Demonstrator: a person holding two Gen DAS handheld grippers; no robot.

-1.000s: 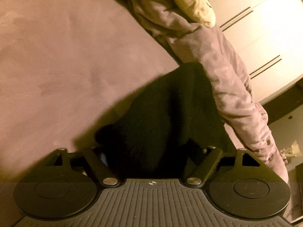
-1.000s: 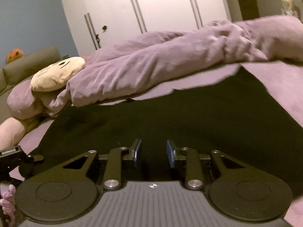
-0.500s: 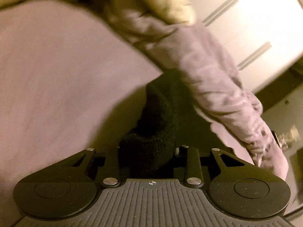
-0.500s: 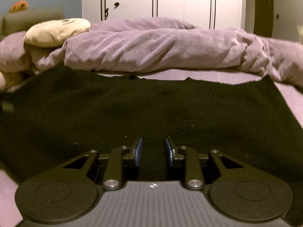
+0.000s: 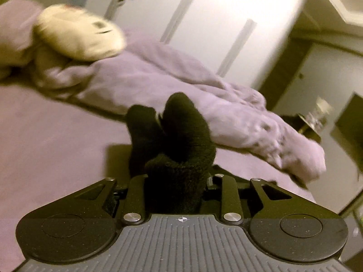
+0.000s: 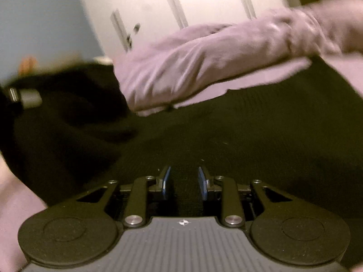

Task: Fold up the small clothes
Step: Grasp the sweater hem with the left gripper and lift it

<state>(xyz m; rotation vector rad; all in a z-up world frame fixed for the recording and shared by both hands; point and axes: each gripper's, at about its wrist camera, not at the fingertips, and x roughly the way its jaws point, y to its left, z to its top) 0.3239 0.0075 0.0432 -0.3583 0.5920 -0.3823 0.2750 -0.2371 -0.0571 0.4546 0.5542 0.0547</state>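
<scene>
A black knit garment (image 6: 238, 136) lies spread on the purple bed. In the left wrist view my left gripper (image 5: 175, 181) is shut on a bunched part of the garment (image 5: 179, 149), which bulges up between the jaws and hides the fingertips. In the right wrist view my right gripper (image 6: 183, 181) holds the garment's near edge between its blue pads (image 6: 166, 182). The garment's left side (image 6: 68, 104) is lifted and folded over, with part of the left gripper (image 6: 25, 96) showing beside it.
A rumpled purple duvet (image 5: 204, 104) lies along the far side of the bed (image 5: 45, 147), with a cream plush toy (image 5: 79, 38) on it. White wardrobe doors (image 5: 204, 22) stand behind. A small stand with clutter (image 5: 315, 117) is at the right.
My left gripper has closed on the garment's corner and lifted it, swinging up and across. The right gripper kept its hold while its view shifted.
</scene>
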